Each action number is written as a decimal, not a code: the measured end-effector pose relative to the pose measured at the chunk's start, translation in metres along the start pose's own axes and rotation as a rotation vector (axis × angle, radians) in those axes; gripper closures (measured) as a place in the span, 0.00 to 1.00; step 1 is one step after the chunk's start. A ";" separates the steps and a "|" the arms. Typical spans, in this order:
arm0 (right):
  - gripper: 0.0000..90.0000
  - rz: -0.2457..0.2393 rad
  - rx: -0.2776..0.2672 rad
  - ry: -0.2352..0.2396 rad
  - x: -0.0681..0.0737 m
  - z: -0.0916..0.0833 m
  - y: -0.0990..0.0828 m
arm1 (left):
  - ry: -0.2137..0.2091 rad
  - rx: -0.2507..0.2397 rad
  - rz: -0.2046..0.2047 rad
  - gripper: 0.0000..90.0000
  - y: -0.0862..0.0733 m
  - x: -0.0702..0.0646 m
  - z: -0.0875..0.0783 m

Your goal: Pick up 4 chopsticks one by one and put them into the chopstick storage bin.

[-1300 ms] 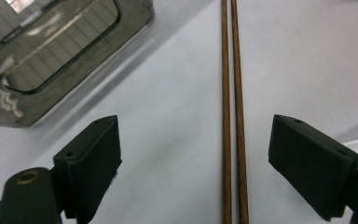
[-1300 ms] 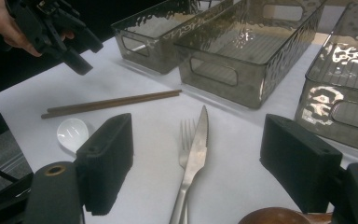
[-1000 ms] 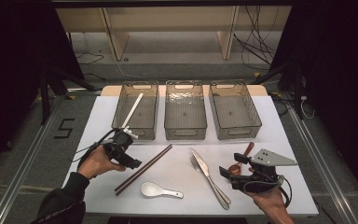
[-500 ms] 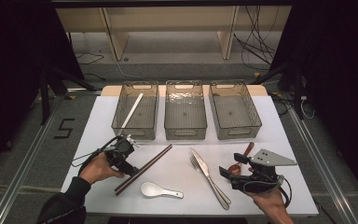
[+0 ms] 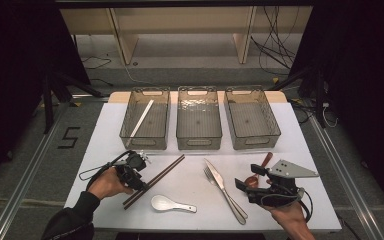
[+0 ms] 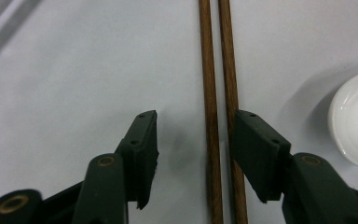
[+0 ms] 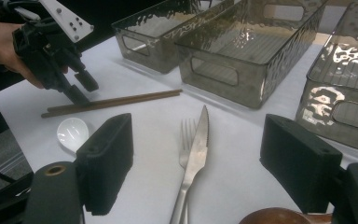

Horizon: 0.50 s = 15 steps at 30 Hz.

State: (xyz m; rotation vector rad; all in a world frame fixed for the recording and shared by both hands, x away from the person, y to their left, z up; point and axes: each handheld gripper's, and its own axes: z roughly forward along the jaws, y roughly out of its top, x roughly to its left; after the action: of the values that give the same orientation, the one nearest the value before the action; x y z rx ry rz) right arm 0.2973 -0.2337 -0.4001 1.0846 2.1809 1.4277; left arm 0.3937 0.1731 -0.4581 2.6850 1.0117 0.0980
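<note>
A pair of brown wooden chopsticks (image 5: 155,180) lies slantwise on the white table. My left gripper (image 5: 136,176) stands over their lower part, pointing down. In the left gripper view both chopsticks (image 6: 207,70) run between the jaws of that gripper (image 6: 193,126). The jaws have just been closing: the right pad sits at the right stick, the left pad is still apart, so they are open. My right gripper (image 5: 249,177) rests at the front right, open with nothing between its pads (image 7: 198,135).
A white ceramic spoon (image 5: 165,202) lies just right of the chopsticks. A knife (image 5: 215,172) and fork (image 5: 211,176) lie mid-table, a brown wooden spoon (image 5: 261,166) by the right gripper. Three clear bins (image 5: 199,145) stand behind; the left bin (image 5: 145,145) holds a pale stick (image 5: 141,120).
My left gripper has come down and toward me onto the chopsticks, and its jaws have narrowed around them. The right gripper has stayed still.
</note>
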 end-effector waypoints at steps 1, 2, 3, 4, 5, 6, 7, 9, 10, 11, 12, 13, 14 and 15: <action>0.29 0.001 0.000 0.000 0.000 0.000 0.000 | -0.003 -0.003 -0.006 0.58 0.000 0.000 0.001; 0.29 0.001 0.000 0.000 0.000 0.000 0.000 | -0.001 -0.001 -0.004 0.60 0.000 0.000 0.001; 0.29 0.001 0.000 0.000 0.000 0.000 0.000 | -0.004 0.004 -0.005 0.61 0.000 0.000 0.002; 0.29 0.000 0.000 0.000 0.000 0.000 0.000 | -0.004 0.006 -0.004 0.62 -0.001 0.000 0.002; 0.29 -0.001 0.001 0.000 0.000 0.000 0.000 | -0.003 0.006 -0.004 0.63 -0.001 0.001 0.003; 0.29 -0.001 0.001 0.000 0.000 0.000 0.000 | -0.002 0.008 -0.004 0.64 -0.001 0.001 0.003; 0.29 0.000 0.000 0.000 0.000 0.000 0.000 | -0.002 0.013 -0.004 0.65 -0.001 0.002 0.004; 0.29 0.001 0.001 0.000 0.000 0.000 0.000 | -0.004 0.017 0.003 0.67 -0.001 0.001 0.005; 0.29 0.001 0.002 -0.001 0.000 0.000 0.000 | -0.002 0.018 0.005 0.68 -0.001 0.001 0.004; 0.29 0.000 0.001 -0.001 0.000 0.000 0.000 | -0.003 0.020 0.006 0.69 -0.001 0.001 0.004; 0.29 0.000 0.002 -0.001 0.000 0.000 0.000 | -0.003 0.021 0.005 0.71 -0.001 0.001 0.004; 0.29 0.000 0.002 -0.001 0.000 0.001 0.000 | 0.001 0.018 0.006 0.72 -0.001 0.001 0.005; 0.29 -0.001 0.001 -0.001 0.000 0.001 0.000 | 0.002 0.017 0.007 0.73 -0.001 0.001 0.005; 0.29 0.000 0.002 -0.002 0.000 0.000 0.000 | 0.003 0.019 0.010 0.75 -0.001 0.002 0.004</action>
State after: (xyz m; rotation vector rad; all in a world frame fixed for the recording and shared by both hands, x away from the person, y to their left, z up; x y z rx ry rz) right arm 0.2975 -0.2334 -0.4005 1.0858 2.1815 1.4244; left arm 0.3948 0.1743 -0.4625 2.7083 1.0054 0.0948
